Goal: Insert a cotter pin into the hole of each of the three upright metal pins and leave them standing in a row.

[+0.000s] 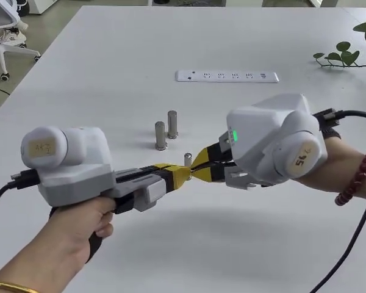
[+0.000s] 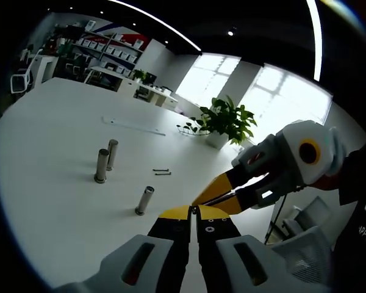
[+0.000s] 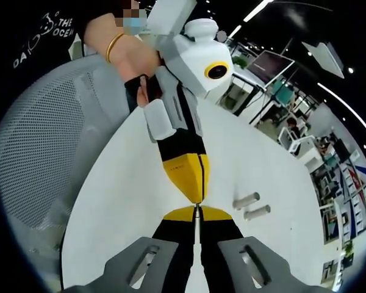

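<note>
Metal pins (image 1: 160, 135) all look unfitted; left gripper (image 1: 183, 175) and right gripper (image 1: 198, 170) both clamp one cotter pin (image 3: 197, 212); two spares (image 2: 161, 171) lie at one o'clock of the nearest.

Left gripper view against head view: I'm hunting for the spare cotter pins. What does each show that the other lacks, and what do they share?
Left gripper view: two thin cotter pins lying on the table beyond the metal pins, plus bright windows.
Head view: the hand holding the left gripper, a bead bracelet and an office chair.
Both: the three upright metal pins, the power strip, and the right gripper meeting the left tip to tip, jaws closed.
</note>
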{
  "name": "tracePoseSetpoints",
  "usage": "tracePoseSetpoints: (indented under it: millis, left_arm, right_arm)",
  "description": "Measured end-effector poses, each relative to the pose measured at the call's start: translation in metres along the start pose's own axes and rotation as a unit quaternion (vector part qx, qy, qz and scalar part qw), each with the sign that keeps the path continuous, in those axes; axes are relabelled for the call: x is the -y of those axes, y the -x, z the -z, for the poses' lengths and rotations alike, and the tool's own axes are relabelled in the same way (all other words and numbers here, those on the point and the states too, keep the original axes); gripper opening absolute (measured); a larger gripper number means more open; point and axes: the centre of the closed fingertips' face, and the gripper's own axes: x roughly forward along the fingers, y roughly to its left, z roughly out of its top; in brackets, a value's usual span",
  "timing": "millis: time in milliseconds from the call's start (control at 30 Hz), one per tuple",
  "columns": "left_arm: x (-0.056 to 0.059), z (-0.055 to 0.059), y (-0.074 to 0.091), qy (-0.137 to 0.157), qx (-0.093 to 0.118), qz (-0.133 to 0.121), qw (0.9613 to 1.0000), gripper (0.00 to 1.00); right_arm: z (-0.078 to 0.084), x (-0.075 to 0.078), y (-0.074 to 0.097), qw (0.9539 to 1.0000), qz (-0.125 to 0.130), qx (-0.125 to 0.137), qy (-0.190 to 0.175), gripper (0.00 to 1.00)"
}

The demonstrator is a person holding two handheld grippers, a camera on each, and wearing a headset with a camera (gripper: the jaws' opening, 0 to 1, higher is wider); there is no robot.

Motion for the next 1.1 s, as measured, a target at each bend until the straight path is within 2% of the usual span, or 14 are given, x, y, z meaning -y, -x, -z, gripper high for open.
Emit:
tracePoseSetpoints:
  millis: [133,333,433,633,833,967,1100]
  left_arm:
    - [0.0002,0.0021,-0.001,-0.009,-0.005,-0.001,0.9999,0.01]
    - [0.0003,0.0013,-0.001,-0.008,-0.001,0.001,1.0,0.0]
    - [-0.0002,0.0019,-0.001,-0.003,-0.002,-0.001,1.0,0.0]
    - [-0.0013,0.002,-0.0002,0.031,0.003,0.003,0.9995,0.0]
    - [-0.0019,0.003,-0.0003,0.037,0.002,0.0,0.9993,0.0]
    - [-0.0019,0.0044,0.0002,0.032,-0.002,0.001,0.9995,0.0]
    - [-0.0038,0.0089,0.0011,0.007,-0.014,-0.005,0.9999,0.0]
  right_arm:
    - [0.0002,0.0012,0.0,1.0,0.001,-0.001,-0.001,0.0]
    - [0.0001,0.0016,0.0003,1.0,0.002,-0.001,0.0,0.0]
    - [0.0005,0.0014,-0.0003,1.0,0.002,-0.002,0.001,0.0]
    - [-0.0002,0.0012,-0.0004,1.0,0.006,-0.002,0.006,0.0]
    - [0.0004,0.0008,-0.0016,0.9999,0.008,-0.002,0.009,0.0]
    - [0.0005,0.0,-0.0024,1.0,0.005,0.0,0.006,0.0]
    - [0.0017,-0.0012,-0.0025,0.9997,-0.005,0.008,-0.022,0.0]
